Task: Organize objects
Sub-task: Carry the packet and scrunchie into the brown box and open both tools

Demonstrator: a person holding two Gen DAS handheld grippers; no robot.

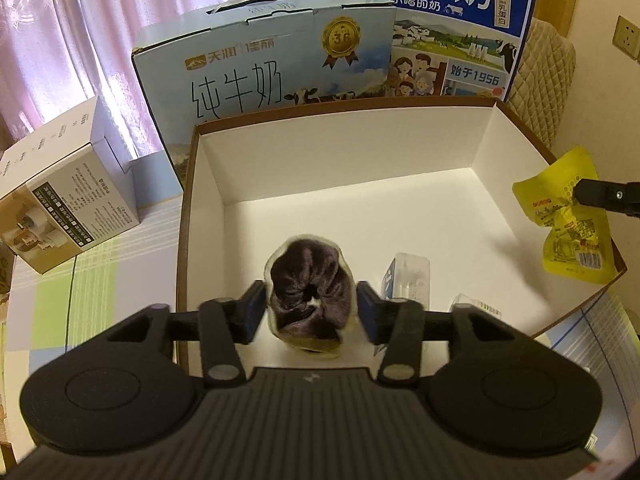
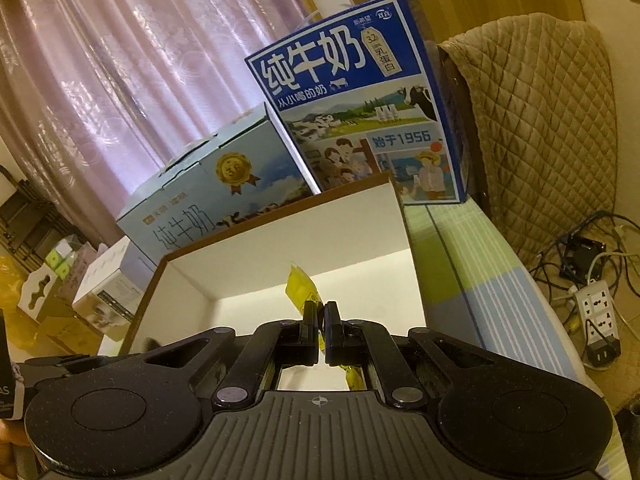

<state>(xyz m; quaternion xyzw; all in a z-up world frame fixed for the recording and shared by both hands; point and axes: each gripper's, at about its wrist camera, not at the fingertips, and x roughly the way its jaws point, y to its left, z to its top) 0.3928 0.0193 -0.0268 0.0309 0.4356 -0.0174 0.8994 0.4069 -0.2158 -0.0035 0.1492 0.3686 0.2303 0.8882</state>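
A brown-edged open box (image 1: 208, 168) with a white inside stands on the table. My left gripper (image 1: 310, 308) holds a dark purple velvet scrunchie in a clear bag (image 1: 310, 292) between its pads, above the near part of the box floor. My right gripper (image 2: 320, 320) is shut on a yellow snack packet (image 2: 302, 288) over the box (image 2: 352, 232); in the left wrist view the packet (image 1: 568, 216) hangs at the box's right wall from the right gripper (image 1: 580, 194). Two small clear packets (image 1: 408, 276) lie on the box floor.
Two milk cartons, light blue (image 1: 260, 60) and dark blue (image 1: 452, 28), stand behind the box. A white product box (image 1: 68, 196) sits on the left of the striped tablecloth. A quilted chair cover (image 2: 540, 128), cables and a power strip (image 2: 596, 316) are on the right.
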